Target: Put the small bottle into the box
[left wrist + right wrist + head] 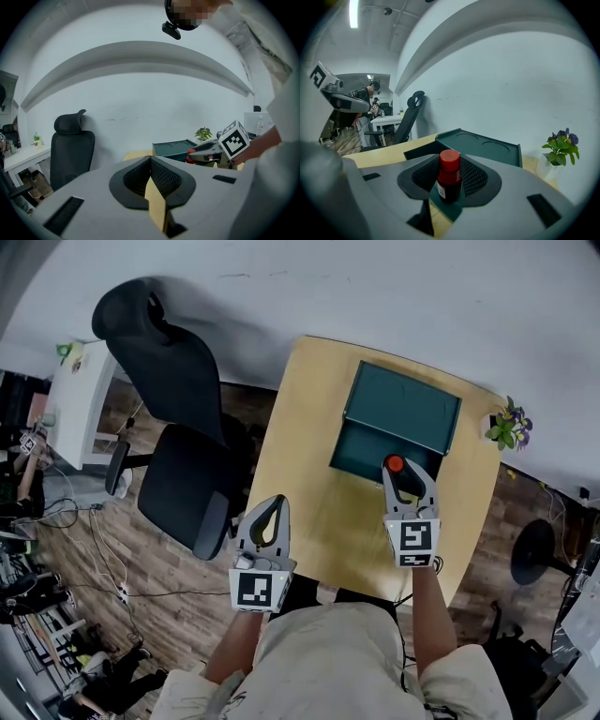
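Observation:
A small dark bottle with a red cap (394,464) (450,180) stands upright between the jaws of my right gripper (397,468) (450,165), which is shut on it. The bottle hangs over the near right part of the dark green box (367,452) (487,147), whose lid (403,405) stands open at the back. My left gripper (277,503) (150,160) hovers at the table's near left edge, away from the box, its fingertips together with nothing between them. The left gripper view shows the right gripper (206,151) with the bottle in front of the box (174,149).
The box sits on a wooden table (309,502). A small potted plant with purple flowers (509,425) (559,145) stands at the far right corner. A black office chair (178,427) (71,150) is left of the table. Cables lie on the floor (103,559).

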